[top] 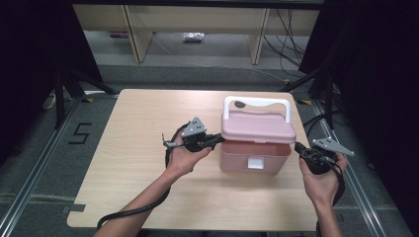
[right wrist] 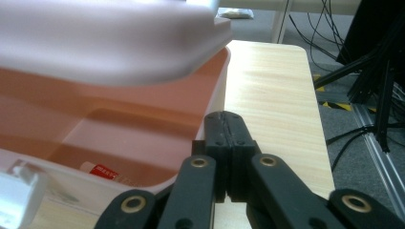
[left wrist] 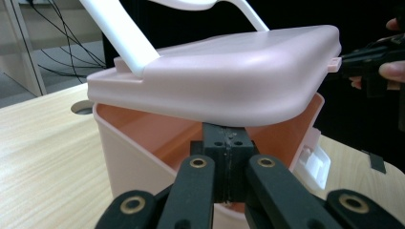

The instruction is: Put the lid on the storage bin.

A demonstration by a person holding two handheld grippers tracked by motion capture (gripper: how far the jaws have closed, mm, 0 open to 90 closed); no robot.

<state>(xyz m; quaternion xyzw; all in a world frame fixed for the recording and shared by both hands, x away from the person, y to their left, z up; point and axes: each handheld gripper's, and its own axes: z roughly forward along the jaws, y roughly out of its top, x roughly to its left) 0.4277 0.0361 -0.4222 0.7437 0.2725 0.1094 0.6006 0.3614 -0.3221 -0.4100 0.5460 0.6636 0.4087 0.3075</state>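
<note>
Jaws on both my grippers were clenched with nothing between them. Everything below is placed against the pink box [top: 254, 155], which stood on the table [top: 133, 163], toward its right half as the high view had it.

My left gripper [top: 215, 141] sat just beside the box's left end, its closed tip pushed in under the lid [top: 258, 127]. In the left gripper view the tip [left wrist: 227, 138] touched the lid's underside [left wrist: 229, 83] right above the box's rim, and the lid rode tilted over the open top, leaving a gap through which the salmon-coloured inside wall [left wrist: 153, 129] showed. The white handle [top: 257, 102] stood upright over the far side of the lid.

My right gripper [top: 299, 147] was at the box's right end, tip close by the lid's corner. In the right gripper view its shut tip [right wrist: 224, 126] lay just outside the box's corner rim [right wrist: 220, 83], under the lid's edge [right wrist: 119, 43]; whether it touched the lid I could not tell. Down inside the box lay a small thing with a red label [right wrist: 102, 171], too cut off to name. A white latch [top: 255, 162] hung at the middle of the box's near face.
</note>
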